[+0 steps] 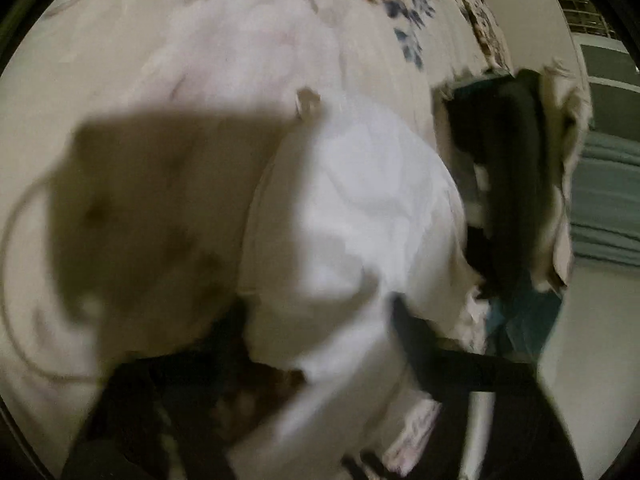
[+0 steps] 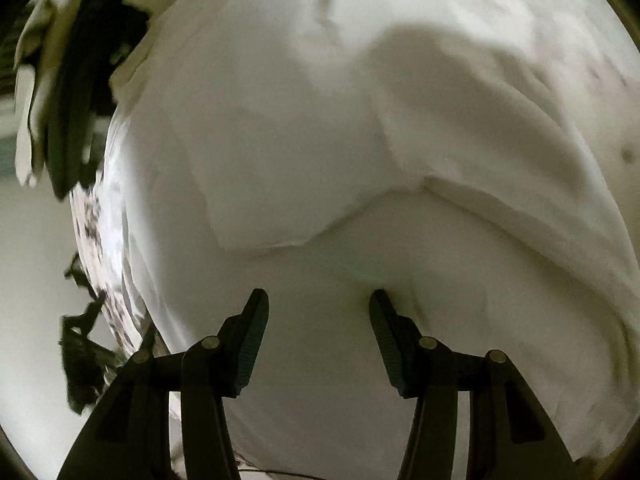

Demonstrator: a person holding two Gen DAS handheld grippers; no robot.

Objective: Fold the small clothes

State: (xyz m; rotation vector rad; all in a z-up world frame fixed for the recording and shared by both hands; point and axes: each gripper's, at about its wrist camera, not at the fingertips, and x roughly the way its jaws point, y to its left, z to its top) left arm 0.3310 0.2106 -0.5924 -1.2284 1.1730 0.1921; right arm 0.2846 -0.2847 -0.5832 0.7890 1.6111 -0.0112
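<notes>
White garment: I see a white garment (image 2: 320, 152) spread over the bed, filling most of my right wrist view; a folded flap of it ends in an edge just ahead of the fingertips. In the left wrist view the same white cloth (image 1: 360, 208) bulges up the middle of the picture.

Right tool: my right tool (image 2: 318, 300) points down at the garment with its jaws apart. The cloth lies under and between the two fingers; the right-hand fingertip (image 2: 380, 304) touches the fabric and dents it, and I cannot tell whether the left-hand one touches. The pads do not press on anything between them, so it is released.

Left tool: my left tool (image 1: 328, 336) is badly blurred. One dark finger (image 1: 416, 344) shows to the right of the white cloth, another dark shape to the lower left, and the garment runs down between them towards the camera. I cannot tell whether the jaws are clenched on it or only straddle it.

Bed: the bedspread (image 1: 168, 48) is pale with blue and brown flower print (image 1: 404, 12) at its far end; a broad shadow (image 1: 160, 208) falls on it left of the garment.

Other clothes: a dark garment (image 1: 508, 184) and pale cloth lie in a pile at the bed's edge, well apart from both tools.
</notes>
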